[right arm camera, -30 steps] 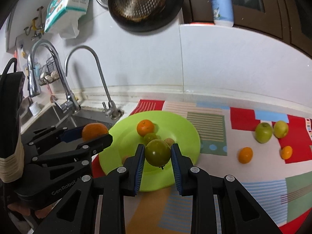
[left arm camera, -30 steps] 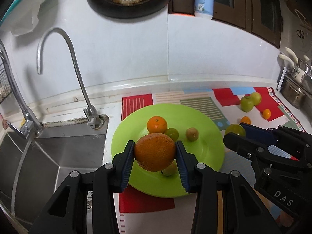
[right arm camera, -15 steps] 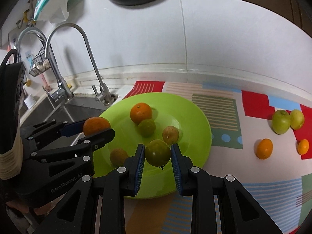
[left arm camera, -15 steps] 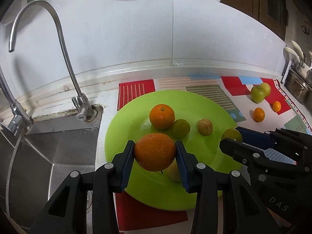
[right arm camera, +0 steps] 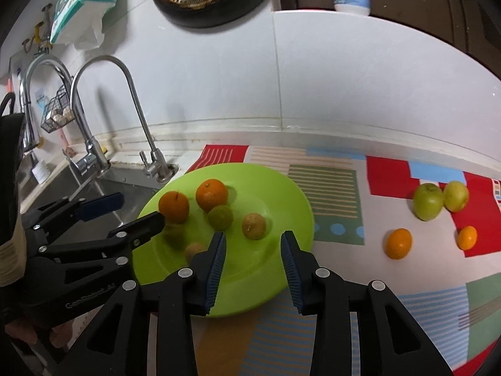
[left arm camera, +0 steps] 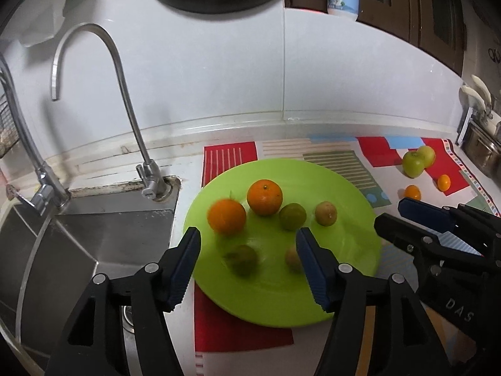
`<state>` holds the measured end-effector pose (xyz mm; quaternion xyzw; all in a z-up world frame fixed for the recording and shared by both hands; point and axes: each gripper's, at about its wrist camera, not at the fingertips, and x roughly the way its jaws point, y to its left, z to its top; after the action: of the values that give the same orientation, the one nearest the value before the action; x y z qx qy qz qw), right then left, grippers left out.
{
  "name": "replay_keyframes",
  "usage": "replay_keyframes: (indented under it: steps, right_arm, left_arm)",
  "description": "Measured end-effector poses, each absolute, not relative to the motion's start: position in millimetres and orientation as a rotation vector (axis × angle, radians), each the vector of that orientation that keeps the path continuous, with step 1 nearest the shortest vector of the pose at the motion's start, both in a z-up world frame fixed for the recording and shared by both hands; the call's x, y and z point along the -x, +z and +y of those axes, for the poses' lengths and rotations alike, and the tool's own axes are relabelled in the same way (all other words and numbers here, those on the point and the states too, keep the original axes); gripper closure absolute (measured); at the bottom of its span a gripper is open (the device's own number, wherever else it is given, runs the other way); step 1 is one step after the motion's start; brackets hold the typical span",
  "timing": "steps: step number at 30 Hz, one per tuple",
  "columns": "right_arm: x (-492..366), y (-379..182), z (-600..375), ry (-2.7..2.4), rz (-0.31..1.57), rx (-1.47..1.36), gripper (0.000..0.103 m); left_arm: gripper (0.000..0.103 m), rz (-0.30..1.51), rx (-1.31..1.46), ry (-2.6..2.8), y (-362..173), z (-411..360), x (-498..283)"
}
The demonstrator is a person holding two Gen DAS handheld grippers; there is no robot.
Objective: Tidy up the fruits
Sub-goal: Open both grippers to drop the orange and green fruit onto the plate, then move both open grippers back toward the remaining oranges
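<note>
Left gripper (left arm camera: 247,249) and right gripper (right arm camera: 252,252) both had jaws spread wide, nothing between them. Six fruits, including two round oranges (left arm camera: 264,196), sat on the lime-green round plate (left arm camera: 350,206); two green apples (right arm camera: 428,201) and two small oranges (right arm camera: 398,243) lay on the patterned mat (right arm camera: 388,175).

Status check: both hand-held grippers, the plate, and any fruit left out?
Left hand-held gripper open, empty. Right hand-held gripper open, empty. Six fruits on green plate. Two green apples, two small oranges on the mat, unobstructed.
</note>
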<state>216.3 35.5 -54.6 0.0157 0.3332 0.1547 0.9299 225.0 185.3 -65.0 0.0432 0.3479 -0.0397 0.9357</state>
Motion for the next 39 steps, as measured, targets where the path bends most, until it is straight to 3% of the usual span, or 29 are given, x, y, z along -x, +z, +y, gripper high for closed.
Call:
replay_keyframes:
  steps: [3,20,25,39]
  right_arm:
    - [-207.2,-49.2,28.4,0.299,0.669,-0.033,0.057]
    - [-152.3,-19.0,-12.4,0.218,0.582,-0.048,0.042]
    - [-140.9,-12.7,-30.1,0.190,0.566,-0.057,0.033]
    - [-117.6,5.1,-90.2,0.110,0.514,-0.048,0.026]
  left_arm:
    - [0.035,0.702,-0.080,-0.071,-58.9,184.0,-214.1]
    - [0.021,0.624,-0.072,-0.058,-24.5,154.5,-158.9]
    - [0.016,0.604,-0.075,-0.068,-18.6,139.4,-150.7]
    - [0.006,0.560,-0.060,-0.069,-2.3,87.4,-135.8]
